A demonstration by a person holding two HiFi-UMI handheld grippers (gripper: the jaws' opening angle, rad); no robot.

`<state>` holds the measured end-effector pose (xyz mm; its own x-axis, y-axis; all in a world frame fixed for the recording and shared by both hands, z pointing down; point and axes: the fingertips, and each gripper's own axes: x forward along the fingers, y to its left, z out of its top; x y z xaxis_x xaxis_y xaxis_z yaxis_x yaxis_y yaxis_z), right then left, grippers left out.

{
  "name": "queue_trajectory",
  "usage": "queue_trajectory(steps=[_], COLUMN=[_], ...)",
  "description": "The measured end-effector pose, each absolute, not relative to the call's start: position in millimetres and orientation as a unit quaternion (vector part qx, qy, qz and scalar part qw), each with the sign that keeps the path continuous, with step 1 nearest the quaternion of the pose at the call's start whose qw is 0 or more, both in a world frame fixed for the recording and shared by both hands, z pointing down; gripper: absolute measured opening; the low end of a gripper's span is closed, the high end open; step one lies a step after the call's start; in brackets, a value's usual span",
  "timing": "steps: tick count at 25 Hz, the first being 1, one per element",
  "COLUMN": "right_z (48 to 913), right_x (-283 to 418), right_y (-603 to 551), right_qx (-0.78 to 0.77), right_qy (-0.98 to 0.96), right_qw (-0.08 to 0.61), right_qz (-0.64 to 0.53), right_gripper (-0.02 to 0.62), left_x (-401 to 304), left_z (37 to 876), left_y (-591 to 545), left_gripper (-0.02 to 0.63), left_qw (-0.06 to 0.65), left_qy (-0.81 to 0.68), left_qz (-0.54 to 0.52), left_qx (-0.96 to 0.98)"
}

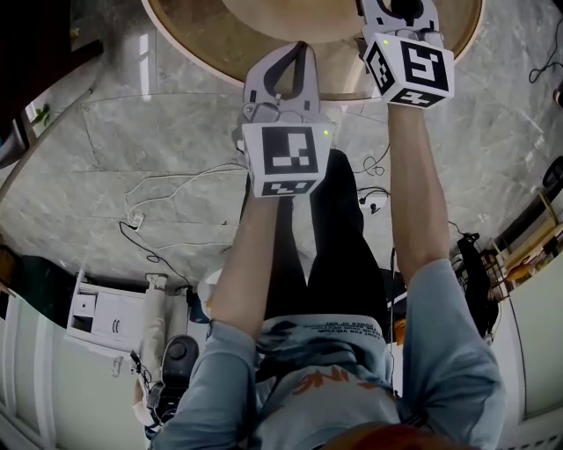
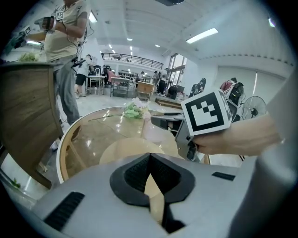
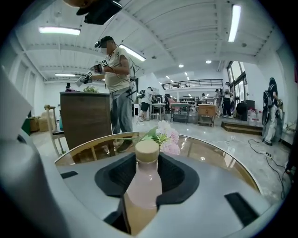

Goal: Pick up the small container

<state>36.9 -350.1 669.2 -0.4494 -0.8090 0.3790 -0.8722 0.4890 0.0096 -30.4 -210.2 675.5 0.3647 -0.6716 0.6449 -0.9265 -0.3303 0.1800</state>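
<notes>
In the right gripper view, a small pale-pink bottle with a tan cap stands upright between the black pads of my right gripper. The pads touch its body on both sides. In the head view, the right gripper reaches over the round table's near edge, and its jaws run off the top of the frame. My left gripper hovers at the table edge to the left, shut and empty. In the left gripper view, the left gripper's tips meet, and the right gripper's marker cube sits to the right.
Pink flowers with green leaves lie on the glass-topped table behind the bottle. A round tan mat lies on the table. A dark wooden cabinet and a standing person are beyond the table. Cables and white equipment lie on the floor.
</notes>
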Motion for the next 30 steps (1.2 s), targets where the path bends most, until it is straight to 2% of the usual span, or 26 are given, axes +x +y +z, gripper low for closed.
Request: queue_trajectory(steps=[9,15,21,30], right_z=[669,644,577,442], right_x=[34,44,64,92], right_y=[-335,-299,-266,-216], right_qx=[0.462,0.443,0.431,0.417], right_qy=[-0.851,-0.859,-0.873,-0.888], right_qw=[0.222,0.217,0.182,0.180], right_qz=[0.114,0.135,0.135,0.071], right_gripper=[0.153,0.153,0.153,0.153], left_x=[-28,-40,-44,-23], left_z=[659,640,582,449], left_y=[-205,-195,-191,-167], left_gripper=[0.023,0.023,0.024,0.023], left_qw=[0.256,0.246,0.228,0.185], left_qy=[-0.521,-0.545,-0.593,-0.624], left_qz=[0.225,0.220,0.184,0.139], left_qx=[0.783,0.771,0.750,0.747])
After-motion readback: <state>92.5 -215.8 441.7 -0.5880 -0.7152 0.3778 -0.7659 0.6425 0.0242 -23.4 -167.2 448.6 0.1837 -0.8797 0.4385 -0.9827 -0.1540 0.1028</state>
